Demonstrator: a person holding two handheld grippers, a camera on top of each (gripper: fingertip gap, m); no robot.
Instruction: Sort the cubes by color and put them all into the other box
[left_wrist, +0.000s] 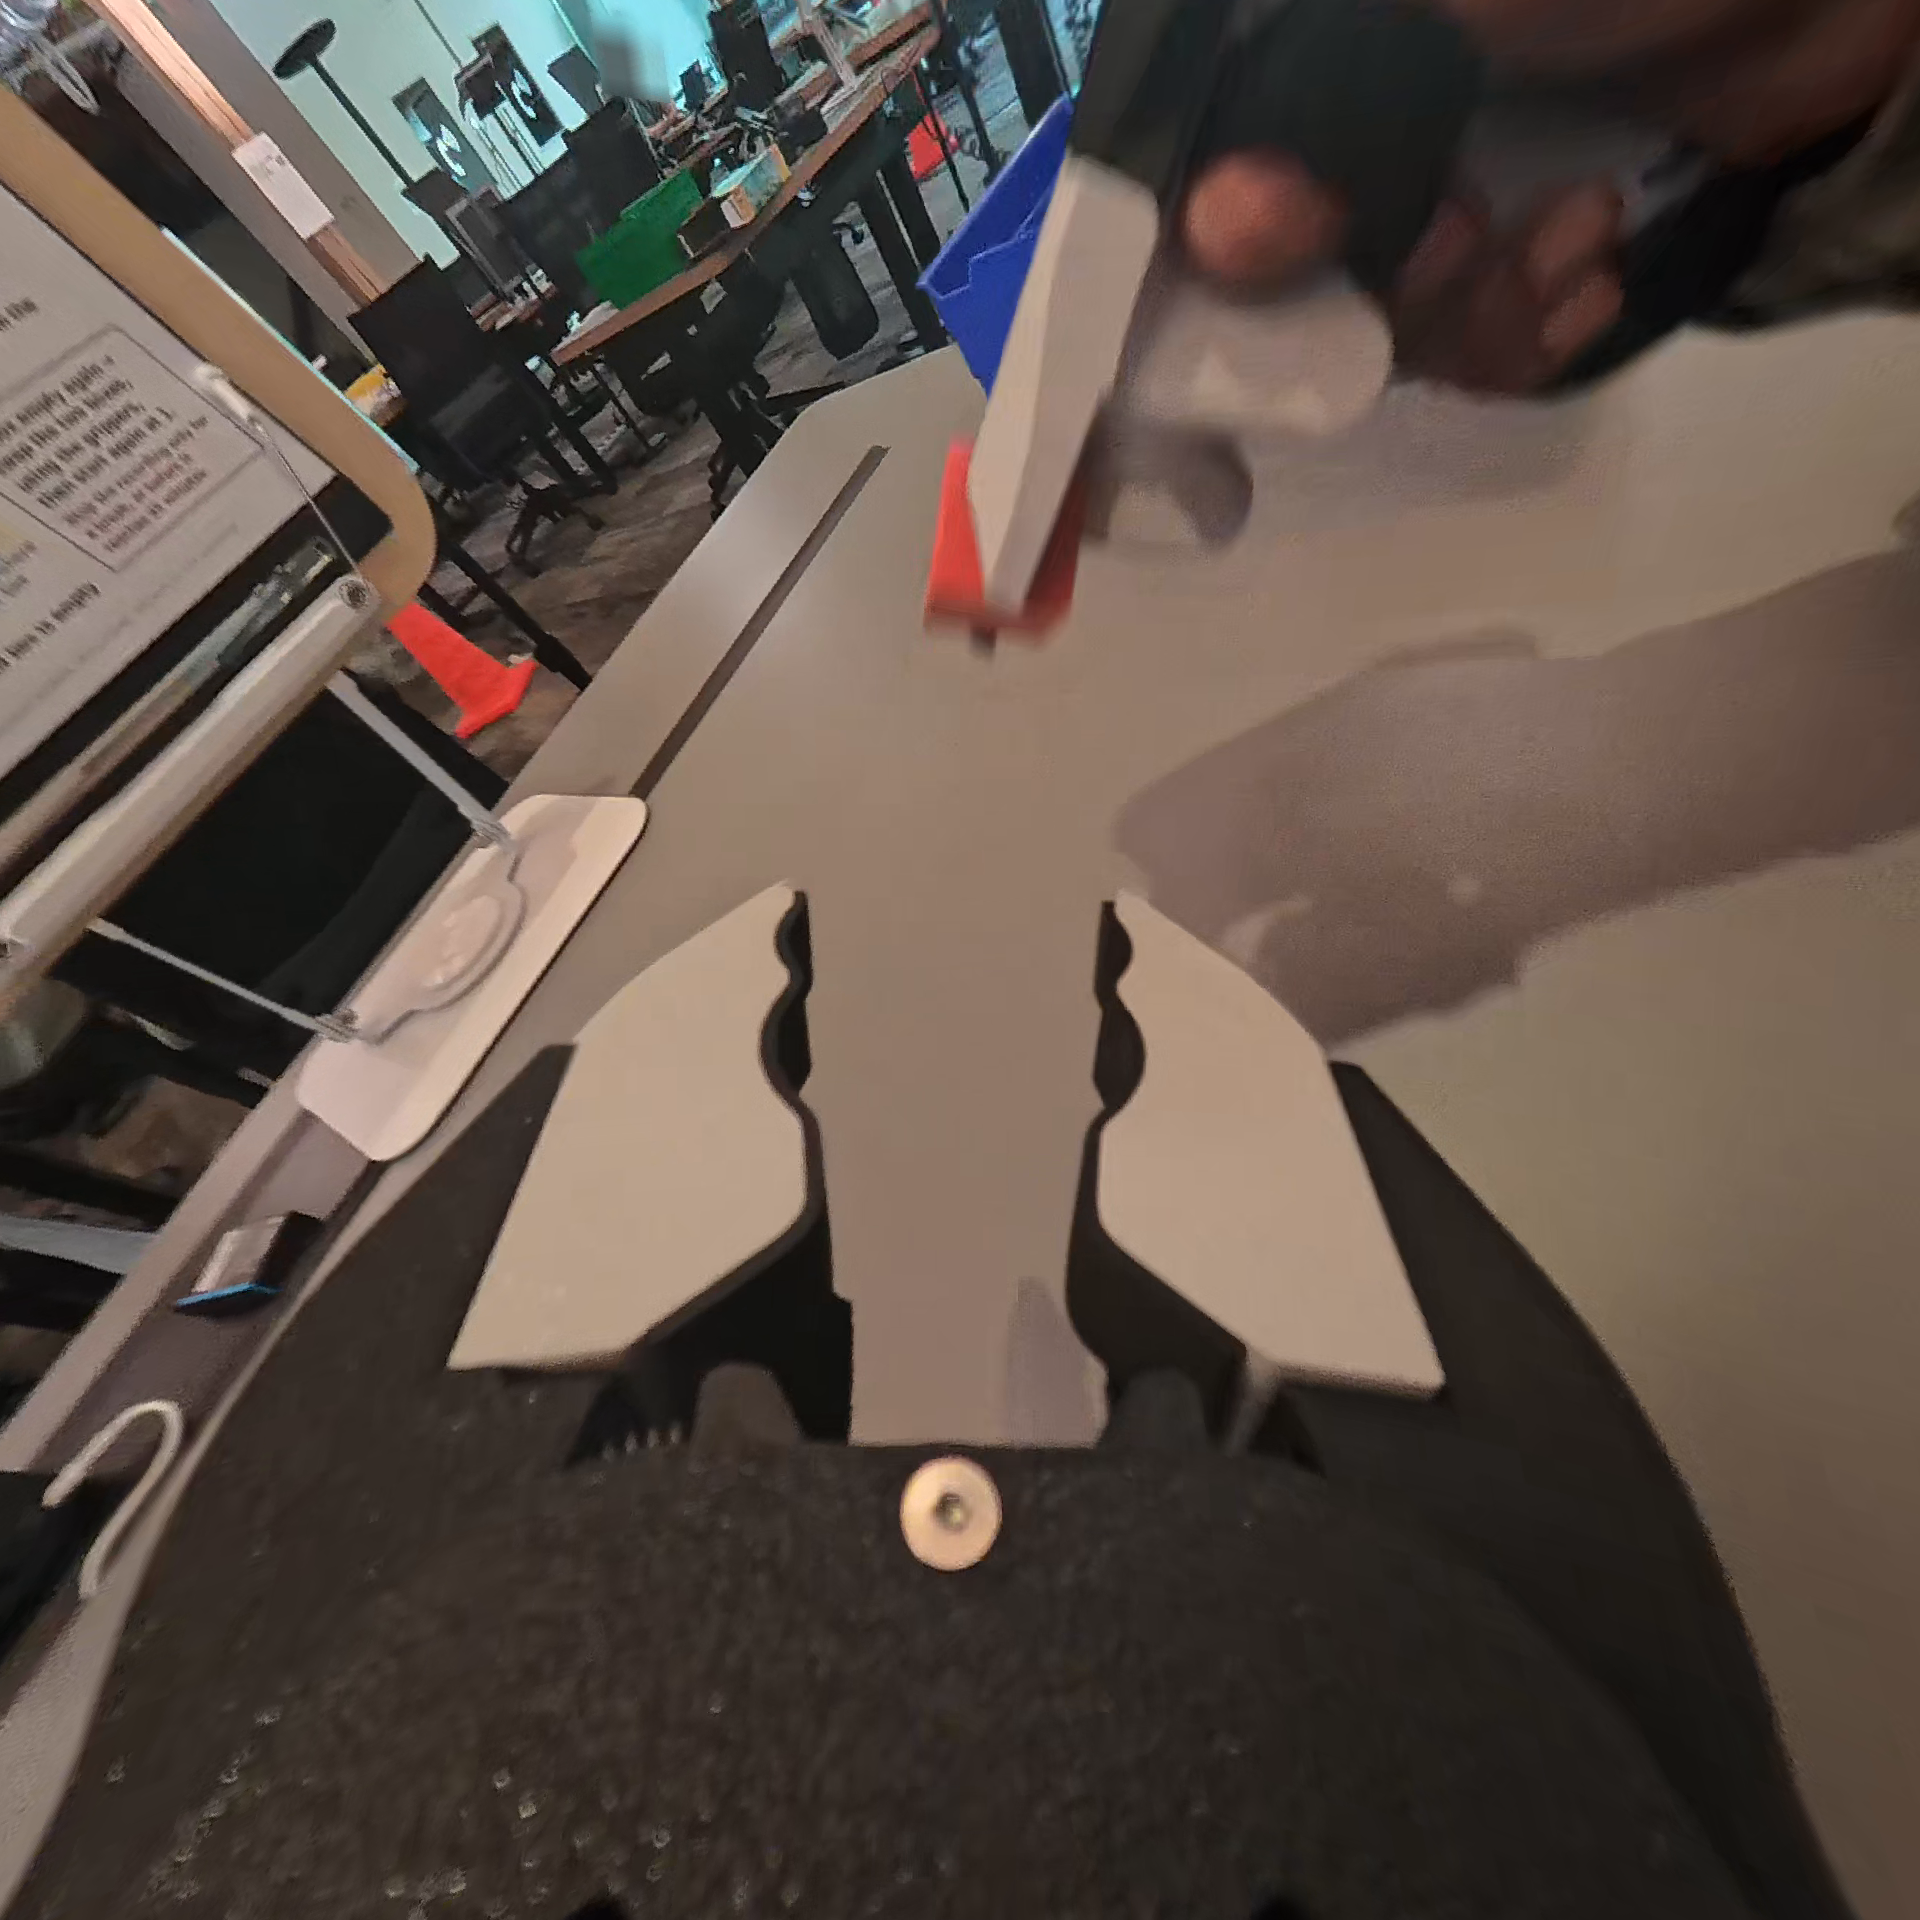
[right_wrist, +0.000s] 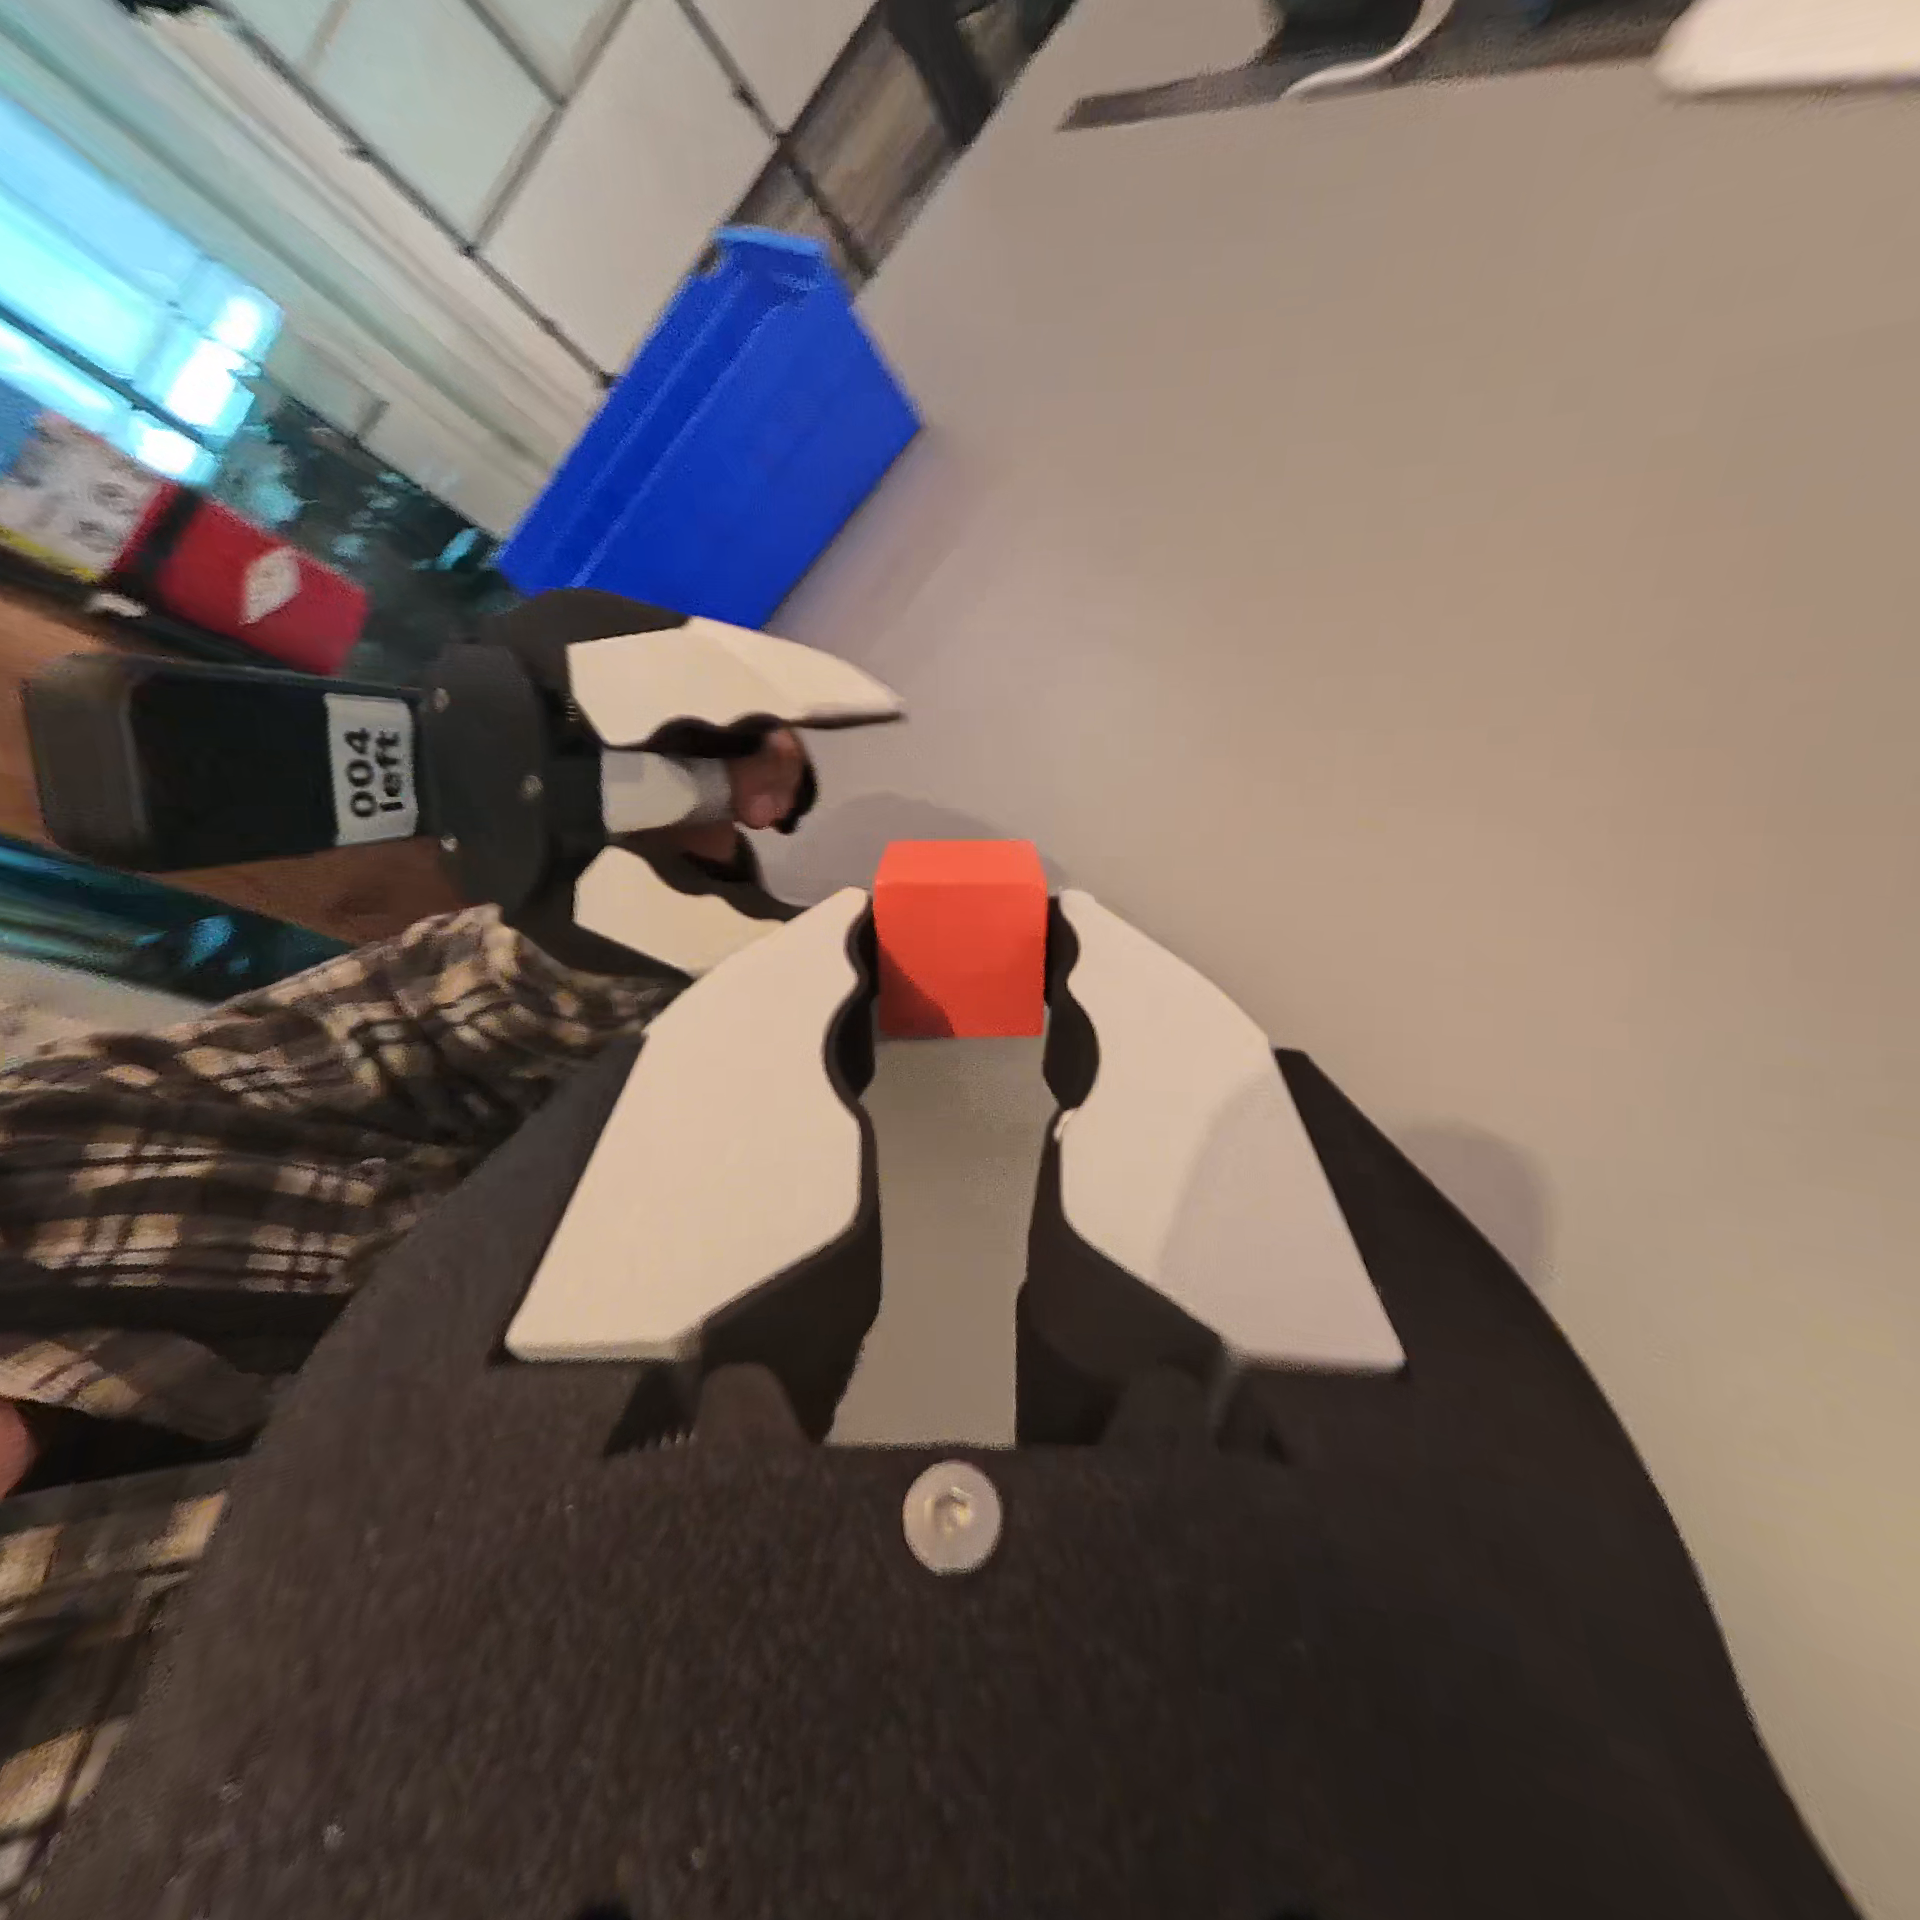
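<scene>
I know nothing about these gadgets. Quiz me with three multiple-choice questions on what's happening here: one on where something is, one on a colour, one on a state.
1. Where is the cube?
A. Inside the bin
B. Between the right gripper's fingertips
C. Lying alone on the table

2. What colour is the bin?
A. Blue
B. Green
C. Yellow

3. What state is the left gripper in?
A. Shut on a cube
B. Open and empty
C. Shut on nothing

Answers:
1. B: the right wrist view shows the red cube pinched between the right gripper tips, above the table.
2. A: the bin at the table's edge is bright blue in both views.
3. B: the left wrist view shows its fingers apart with only bare table between them.
</scene>
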